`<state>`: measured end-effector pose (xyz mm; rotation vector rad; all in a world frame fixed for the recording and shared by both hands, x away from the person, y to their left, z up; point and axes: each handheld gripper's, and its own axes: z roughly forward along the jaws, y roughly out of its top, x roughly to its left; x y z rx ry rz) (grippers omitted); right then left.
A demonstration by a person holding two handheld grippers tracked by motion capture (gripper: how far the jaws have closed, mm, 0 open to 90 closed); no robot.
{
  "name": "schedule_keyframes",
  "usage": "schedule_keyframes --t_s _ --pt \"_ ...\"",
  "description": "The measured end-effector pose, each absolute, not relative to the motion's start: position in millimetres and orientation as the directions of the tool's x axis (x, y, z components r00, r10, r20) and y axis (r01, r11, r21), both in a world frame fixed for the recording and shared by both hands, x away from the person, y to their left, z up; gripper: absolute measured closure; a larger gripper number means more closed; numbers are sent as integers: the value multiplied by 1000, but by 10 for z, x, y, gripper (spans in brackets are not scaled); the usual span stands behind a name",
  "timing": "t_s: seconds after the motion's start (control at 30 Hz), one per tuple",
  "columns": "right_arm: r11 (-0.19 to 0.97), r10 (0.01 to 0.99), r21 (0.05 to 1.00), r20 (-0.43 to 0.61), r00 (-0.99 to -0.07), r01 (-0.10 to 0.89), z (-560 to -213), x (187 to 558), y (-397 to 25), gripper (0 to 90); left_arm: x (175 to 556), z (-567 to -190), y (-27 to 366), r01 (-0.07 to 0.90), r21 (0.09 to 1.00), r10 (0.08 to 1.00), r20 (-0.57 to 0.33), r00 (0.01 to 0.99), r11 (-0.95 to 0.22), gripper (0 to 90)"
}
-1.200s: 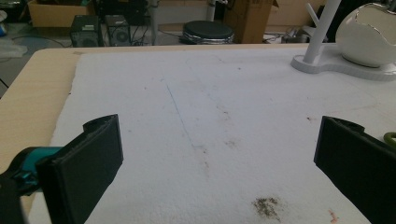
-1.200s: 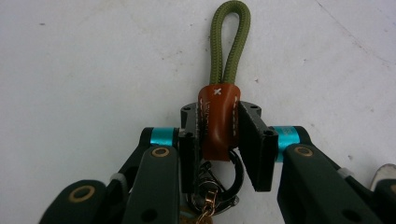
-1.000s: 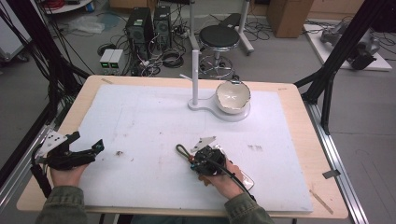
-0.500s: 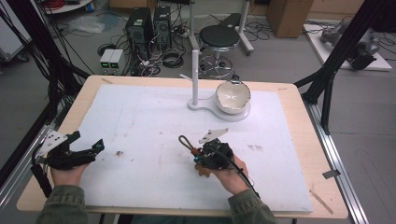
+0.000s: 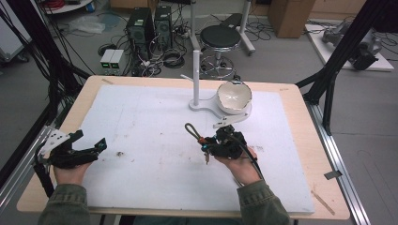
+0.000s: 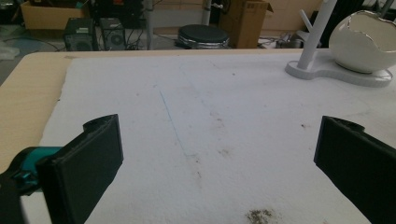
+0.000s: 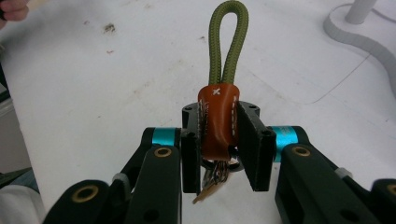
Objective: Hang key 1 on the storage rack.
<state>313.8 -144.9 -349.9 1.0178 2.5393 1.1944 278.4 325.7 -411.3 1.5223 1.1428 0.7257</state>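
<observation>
Counter (image 5: 141, 117), white-padded, lab floor behind. Key fob (image 7: 218, 119): light, olive cord loop limp, leather tab firm; clamped at tab in right gripper (image 7: 219, 149), above mid-counter. Best hold: tab. Left gripper (image 6: 219, 158) spread apart, empty.

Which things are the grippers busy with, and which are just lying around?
In use:
right gripper
brown leather keychain with green cord loop
white stand with peg post

Lying about:
white egg-shaped bowl
left gripper, open
white table mat
</observation>
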Motion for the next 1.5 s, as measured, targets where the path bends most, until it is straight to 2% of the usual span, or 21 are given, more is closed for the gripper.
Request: schedule_keyframes --t_s 0.3,0.93,1.5 --pt "430 628 748 155 -763 506 -3349 3209 -1589 715 2800 -4113 3245 288 957 924 -119 364 10 17" --pt "458 628 778 59 -776 431 -2831 3388 -1625 715 2810 -4114 3247 287 958 922 -125 367 15 17" --pt "430 652 789 65 -756 439 -2623 3730 -1663 714 2818 -4122 3253 293 956 922 -116 368 4 17"
